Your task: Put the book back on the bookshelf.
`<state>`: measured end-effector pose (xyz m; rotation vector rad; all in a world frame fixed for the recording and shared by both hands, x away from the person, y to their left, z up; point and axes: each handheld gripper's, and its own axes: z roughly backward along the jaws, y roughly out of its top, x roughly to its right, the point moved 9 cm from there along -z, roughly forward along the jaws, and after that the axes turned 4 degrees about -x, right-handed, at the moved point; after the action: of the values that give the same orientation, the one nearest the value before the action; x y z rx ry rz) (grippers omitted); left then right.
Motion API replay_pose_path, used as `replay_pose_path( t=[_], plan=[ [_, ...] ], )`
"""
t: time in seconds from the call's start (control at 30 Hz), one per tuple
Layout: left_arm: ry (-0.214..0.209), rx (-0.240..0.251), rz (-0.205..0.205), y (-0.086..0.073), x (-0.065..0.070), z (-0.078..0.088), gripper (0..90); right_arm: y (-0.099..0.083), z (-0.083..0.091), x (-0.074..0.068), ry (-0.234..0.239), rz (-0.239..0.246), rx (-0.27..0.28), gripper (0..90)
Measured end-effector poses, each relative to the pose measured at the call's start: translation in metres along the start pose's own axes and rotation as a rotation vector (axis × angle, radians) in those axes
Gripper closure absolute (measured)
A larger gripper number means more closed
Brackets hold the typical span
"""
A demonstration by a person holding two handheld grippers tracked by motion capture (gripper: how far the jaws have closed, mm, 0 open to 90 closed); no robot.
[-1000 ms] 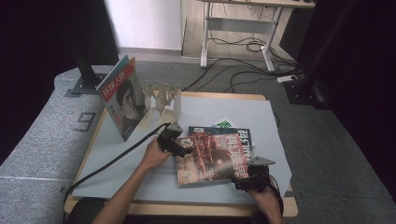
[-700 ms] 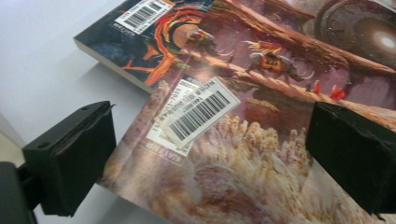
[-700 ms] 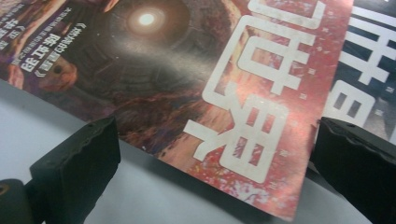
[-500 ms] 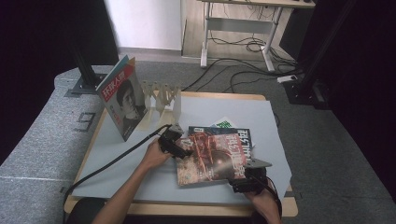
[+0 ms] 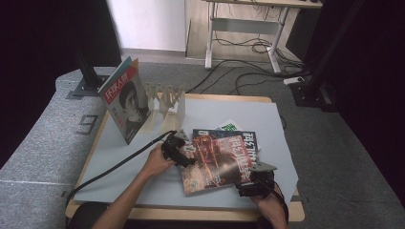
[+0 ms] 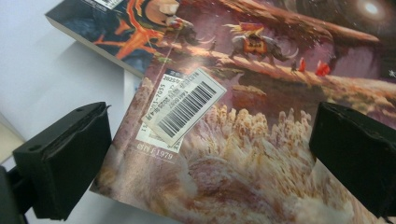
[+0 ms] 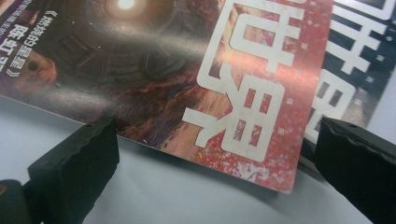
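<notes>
A red fantasy-art magazine (image 5: 217, 162) lies on top of a dark magazine (image 5: 243, 137), its near part over the grey mat. My left gripper (image 5: 180, 153) is at its left edge. In the left gripper view that gripper (image 6: 212, 154) is open, and the barcode corner of the red magazine (image 6: 243, 140) lies between the wide-apart jaws. My right gripper (image 5: 253, 185) sits at the near right corner. Seen from its own camera, the right gripper (image 7: 217, 163) is open too, straddling the corner with large white characters (image 7: 243, 107).
A magazine with a portrait cover (image 5: 125, 100) stands upright at the back left, beside a pale wooden rack (image 5: 167, 98). A green-and-white cover (image 5: 229, 126) peeks from under the stack. The mat (image 5: 133, 167) ends near the table's front edge (image 5: 191, 212).
The right gripper has drifted slightly left along the red magazine's near corner. The left gripper stays at the left edge, with both jaw pairs still apart.
</notes>
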<state>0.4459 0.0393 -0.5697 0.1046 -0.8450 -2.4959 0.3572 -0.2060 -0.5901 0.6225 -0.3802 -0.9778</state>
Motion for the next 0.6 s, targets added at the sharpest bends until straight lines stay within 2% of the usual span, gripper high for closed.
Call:
replay_pose_path(
  t=[0.17,0.6],
  plan=[
    [-0.022,0.01,0.007,-0.008,0.006,0.004,0.0,0.001,0.002,0.005,-0.032,-0.002,0.005,0.2],
    [-0.03,-0.021,-0.041,-0.027,0.028,0.013,0.0,0.008,0.002,0.024,-0.059,-0.041,0.014,0.8]
  ],
)
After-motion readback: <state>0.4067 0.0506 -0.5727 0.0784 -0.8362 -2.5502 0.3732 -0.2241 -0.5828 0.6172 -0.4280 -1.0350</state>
